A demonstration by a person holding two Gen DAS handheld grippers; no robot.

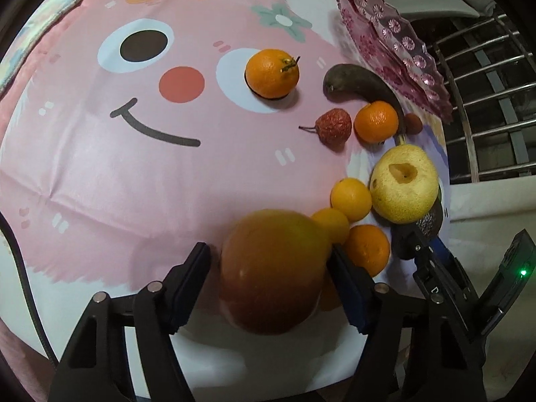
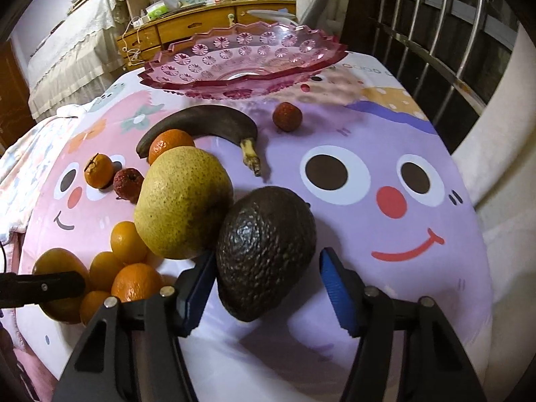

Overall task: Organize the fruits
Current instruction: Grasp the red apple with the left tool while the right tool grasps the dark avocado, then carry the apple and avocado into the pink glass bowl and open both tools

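My left gripper (image 1: 268, 254) points down over a large orange fruit (image 1: 271, 274) that sits between its jaws; the right pad is at its skin and a thin gap shows at the left pad. My right gripper (image 2: 264, 261) straddles a dark avocado (image 2: 264, 251), with a gap at the right pad. A yellow pear (image 2: 182, 204) leans against the avocado. Small oranges (image 2: 129, 243) cluster by the pear. A blackened banana (image 2: 204, 124) and two lychees (image 2: 287, 116) lie farther back. The pink glass bowl (image 2: 167, 77) stands empty behind them.
The fruit lies on a cartoon-face cloth (image 2: 402, 234) over the table. A metal railing (image 2: 435, 50) runs along the right edge. A wooden cabinet (image 2: 207, 23) and a covered bed (image 2: 67, 50) stand beyond the table. One stemmed orange (image 1: 272, 73) sits apart.
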